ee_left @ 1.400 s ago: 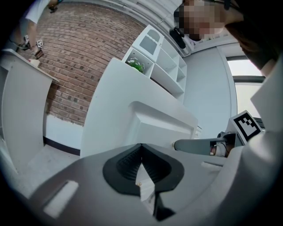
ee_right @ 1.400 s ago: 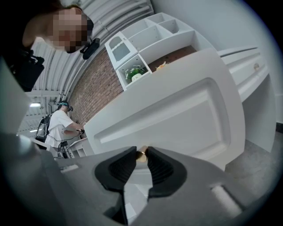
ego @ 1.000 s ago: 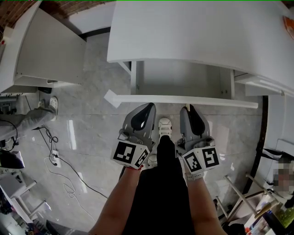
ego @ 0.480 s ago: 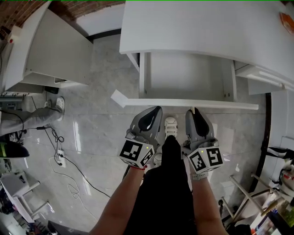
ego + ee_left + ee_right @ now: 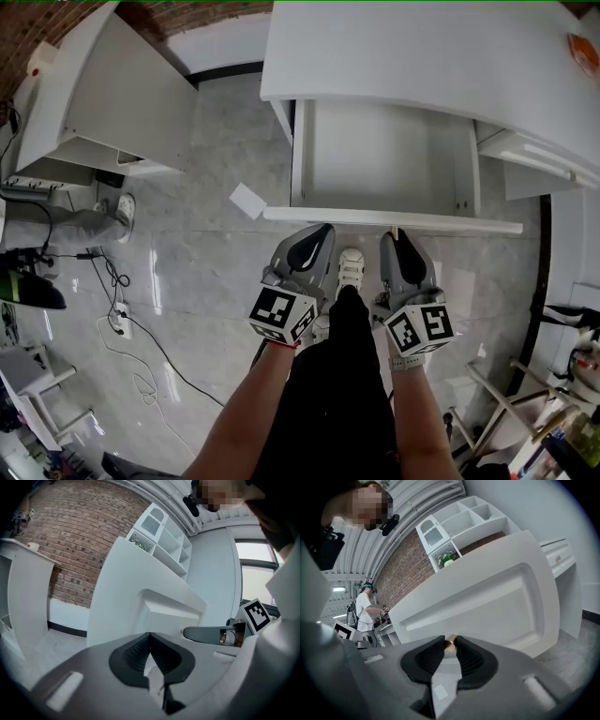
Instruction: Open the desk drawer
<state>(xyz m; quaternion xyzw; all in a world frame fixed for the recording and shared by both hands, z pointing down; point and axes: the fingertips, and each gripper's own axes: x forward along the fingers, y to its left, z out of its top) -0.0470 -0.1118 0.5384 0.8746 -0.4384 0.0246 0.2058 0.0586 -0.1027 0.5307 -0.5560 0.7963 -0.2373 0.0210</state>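
The white desk point(image 5: 422, 56) has its drawer point(image 5: 375, 155) pulled out, with the bare inside showing in the head view. My right gripper point(image 5: 395, 236) is at the drawer's front panel point(image 5: 487, 606), shut on the small brass knob point(image 5: 450, 642). My left gripper point(image 5: 322, 232) sits beside it to the left, close to the same panel point(image 5: 161, 616), with its jaws together and nothing between them. The right gripper point(image 5: 211, 633) also shows in the left gripper view.
A second white desk point(image 5: 103, 103) stands at the left. A white slip point(image 5: 247, 200) and cables point(image 5: 122, 319) lie on the tiled floor. My shoe point(image 5: 350, 267) is under the drawer front. Another person's foot point(image 5: 120, 208) is at far left. A shelf unit point(image 5: 459, 522) tops the desk.
The drawer has come further out from under the desk, showing more of its inside. Both grippers have drawn back with its front panel.
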